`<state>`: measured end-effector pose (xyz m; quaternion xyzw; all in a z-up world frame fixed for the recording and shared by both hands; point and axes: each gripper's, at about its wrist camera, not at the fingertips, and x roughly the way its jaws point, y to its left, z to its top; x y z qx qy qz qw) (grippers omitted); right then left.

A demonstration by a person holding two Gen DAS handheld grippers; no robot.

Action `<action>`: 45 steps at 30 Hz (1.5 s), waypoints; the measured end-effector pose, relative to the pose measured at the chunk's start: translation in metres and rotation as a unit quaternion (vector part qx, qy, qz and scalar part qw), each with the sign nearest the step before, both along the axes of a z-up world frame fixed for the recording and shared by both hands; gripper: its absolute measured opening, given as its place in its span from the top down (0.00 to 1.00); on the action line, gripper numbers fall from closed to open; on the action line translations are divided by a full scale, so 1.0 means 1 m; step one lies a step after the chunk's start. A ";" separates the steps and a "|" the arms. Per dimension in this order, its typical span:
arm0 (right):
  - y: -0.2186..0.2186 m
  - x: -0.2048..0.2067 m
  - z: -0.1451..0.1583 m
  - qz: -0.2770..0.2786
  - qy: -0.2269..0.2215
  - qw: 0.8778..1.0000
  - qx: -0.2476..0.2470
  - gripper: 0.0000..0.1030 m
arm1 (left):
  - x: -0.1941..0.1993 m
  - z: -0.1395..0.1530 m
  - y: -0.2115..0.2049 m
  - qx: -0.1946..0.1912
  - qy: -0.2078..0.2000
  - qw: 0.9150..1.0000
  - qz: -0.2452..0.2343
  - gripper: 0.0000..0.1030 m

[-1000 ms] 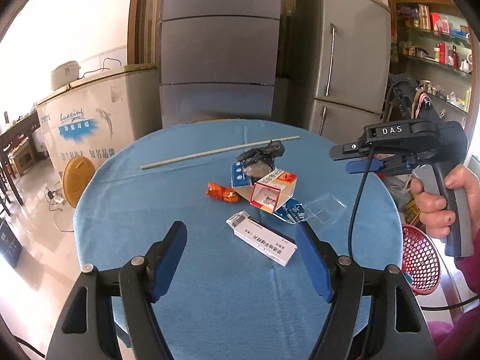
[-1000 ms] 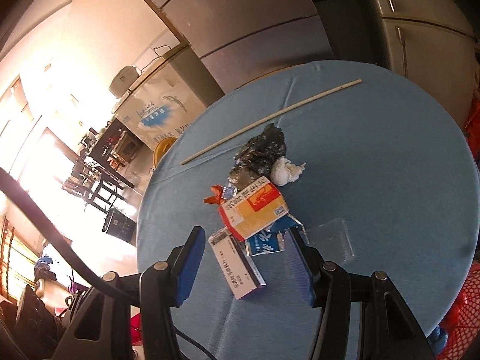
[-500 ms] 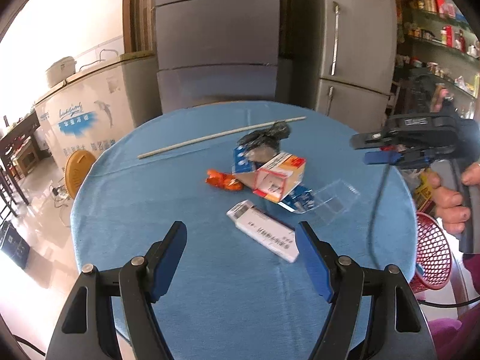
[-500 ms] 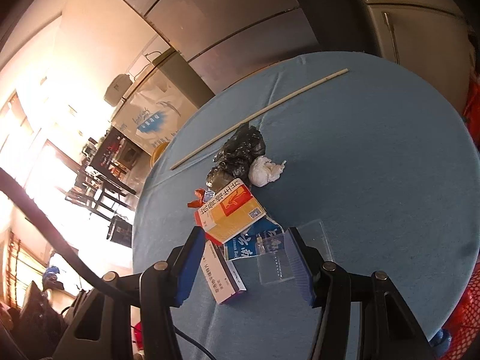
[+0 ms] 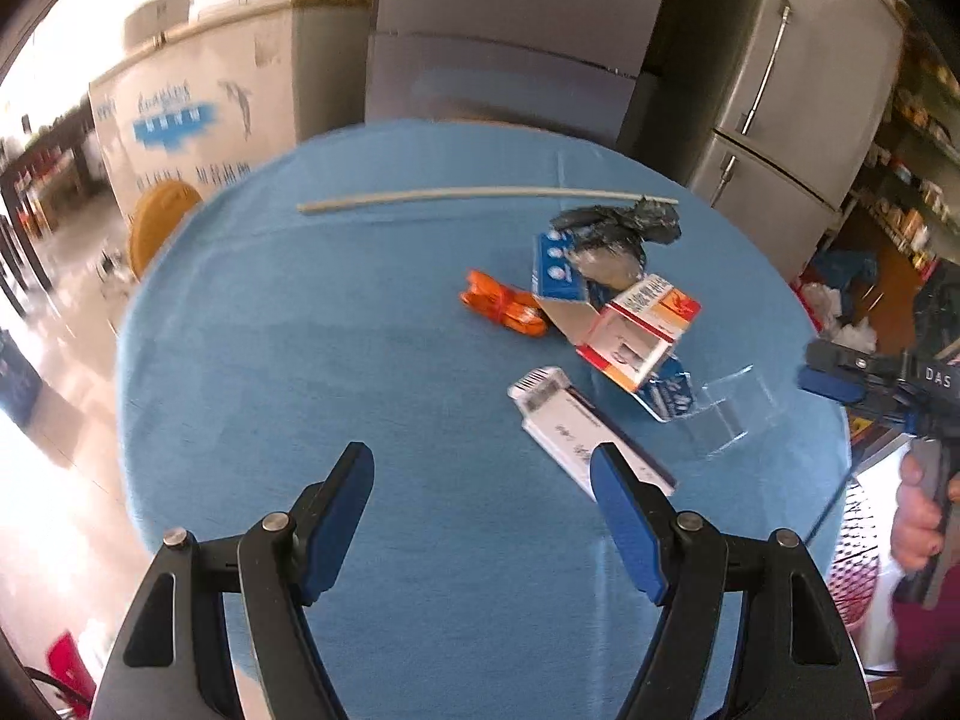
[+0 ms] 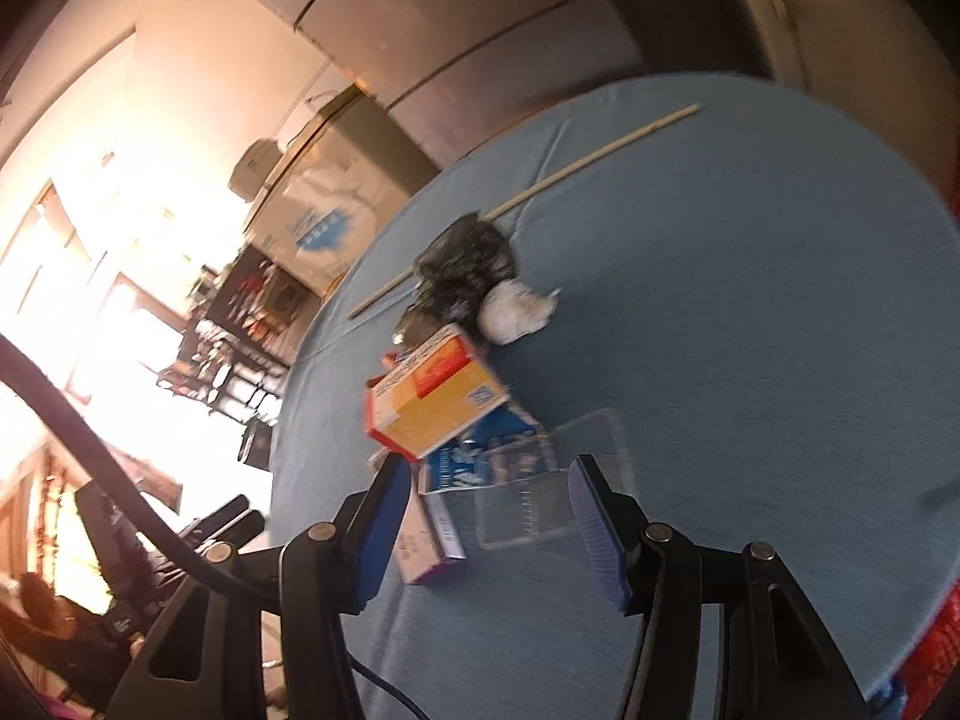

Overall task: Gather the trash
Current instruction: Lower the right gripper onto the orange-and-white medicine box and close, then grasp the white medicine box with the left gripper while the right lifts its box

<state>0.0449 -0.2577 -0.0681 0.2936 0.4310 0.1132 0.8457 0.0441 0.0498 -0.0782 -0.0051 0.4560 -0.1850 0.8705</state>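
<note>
Blue table (image 5: pixel 360 360); right hand-held gripper (image 6: pixel 486 516) tilted, spread.

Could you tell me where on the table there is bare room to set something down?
The blue cloth is bare left of the orange wrapper, below the stick. It is also bare right of the white wad. Crowded: the boxes and the clear tray.
</note>
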 end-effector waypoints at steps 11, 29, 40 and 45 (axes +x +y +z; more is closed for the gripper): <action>0.032 0.077 -0.007 0.055 -0.025 0.998 -0.001 0.31 | 0.024 -0.027 -0.044 -0.058 0.095 0.994 -0.023 0.26; 0.031 0.095 -0.021 0.022 0.063 0.993 0.094 0.31 | 0.038 -0.069 -0.074 0.010 0.134 0.991 0.021 0.26; 0.070 0.128 -0.020 -0.089 0.187 0.978 0.017 0.31 | 0.019 -0.047 -0.010 -0.008 0.108 0.993 0.046 0.27; 0.096 0.150 -0.026 -0.097 0.226 0.968 -0.039 0.31 | 0.009 -0.029 0.027 0.001 0.072 0.995 0.068 0.27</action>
